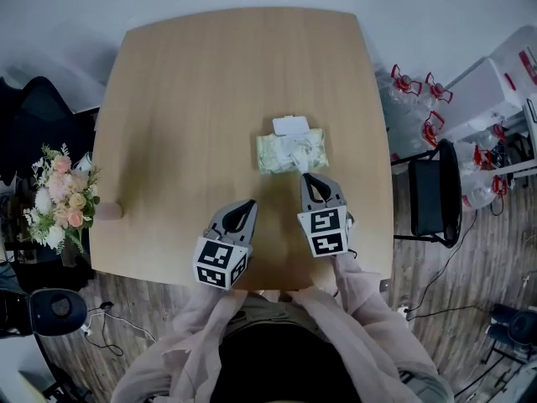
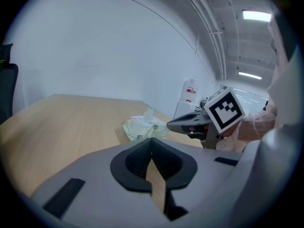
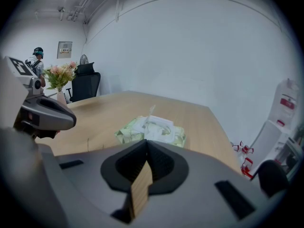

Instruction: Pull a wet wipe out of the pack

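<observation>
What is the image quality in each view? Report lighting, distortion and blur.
Head view: soft, even light, with only faint shadows on the table; the pack shows clearly. Left gripper view: strong fisheye bending and dark corners, with ceiling lights glaring at top right. Right gripper view: the same fisheye and dark corners; the right hand-held gripper, close to the lens, looks soft.

Grey left gripper, right gripper, pale pink sleeves
</observation>
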Available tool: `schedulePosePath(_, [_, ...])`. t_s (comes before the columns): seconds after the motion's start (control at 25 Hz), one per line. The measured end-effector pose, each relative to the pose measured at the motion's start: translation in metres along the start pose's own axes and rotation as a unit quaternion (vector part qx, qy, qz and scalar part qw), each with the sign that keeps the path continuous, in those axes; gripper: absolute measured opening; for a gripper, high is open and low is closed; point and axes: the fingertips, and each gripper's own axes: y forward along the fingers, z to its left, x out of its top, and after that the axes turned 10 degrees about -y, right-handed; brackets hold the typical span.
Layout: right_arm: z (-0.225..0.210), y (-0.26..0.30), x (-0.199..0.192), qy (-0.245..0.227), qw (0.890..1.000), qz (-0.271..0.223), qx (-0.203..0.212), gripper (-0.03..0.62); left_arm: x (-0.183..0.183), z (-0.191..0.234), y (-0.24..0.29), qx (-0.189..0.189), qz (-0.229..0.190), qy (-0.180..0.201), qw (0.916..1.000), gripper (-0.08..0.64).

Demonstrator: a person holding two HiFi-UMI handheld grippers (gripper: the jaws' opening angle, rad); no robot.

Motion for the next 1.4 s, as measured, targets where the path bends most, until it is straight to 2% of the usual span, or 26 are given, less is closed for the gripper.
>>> schedulePosePath(1.4, [0.013,-0.029,-0.007,0.003,1.0,0.006,-0.031,0.008,-0.005,-0.002,-0.024,-0.014,-0.011,0.01,0.9998,0.011])
